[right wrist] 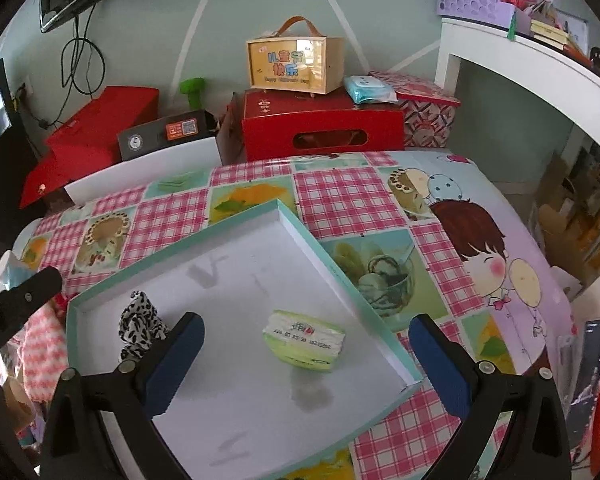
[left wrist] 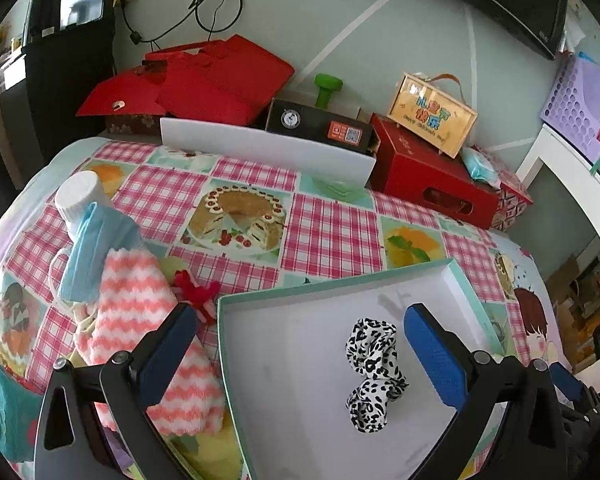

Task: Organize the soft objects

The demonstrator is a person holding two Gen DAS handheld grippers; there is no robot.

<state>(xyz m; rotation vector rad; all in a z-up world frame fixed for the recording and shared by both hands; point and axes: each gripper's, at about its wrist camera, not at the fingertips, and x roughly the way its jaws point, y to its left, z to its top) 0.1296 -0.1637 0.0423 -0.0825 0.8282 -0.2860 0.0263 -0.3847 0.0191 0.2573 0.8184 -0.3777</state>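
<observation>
Table with a pink-check food-print tablecloth, pale green wall behind, red boxes and a yellow handled case stacked along the far edge. A shallow teal-rimmed tray, white inside, sits on the near half of the table.

Left gripper: fingers spread wide, holding nothing, hovering over the tray's left rim. Leopard-print scrunchie lies in the tray near its left side, between the fingers but not touched.

Right gripper: also spread, empty, above the tray. Green tissue pack lies in the tray toward its right edge, apart from the scrunchie.

Off the tray, by the table's left edge: pink-white zigzag cloth, blue face mask draped on a white bottle, small red yarn piece just beside the tray's left corner.
</observation>
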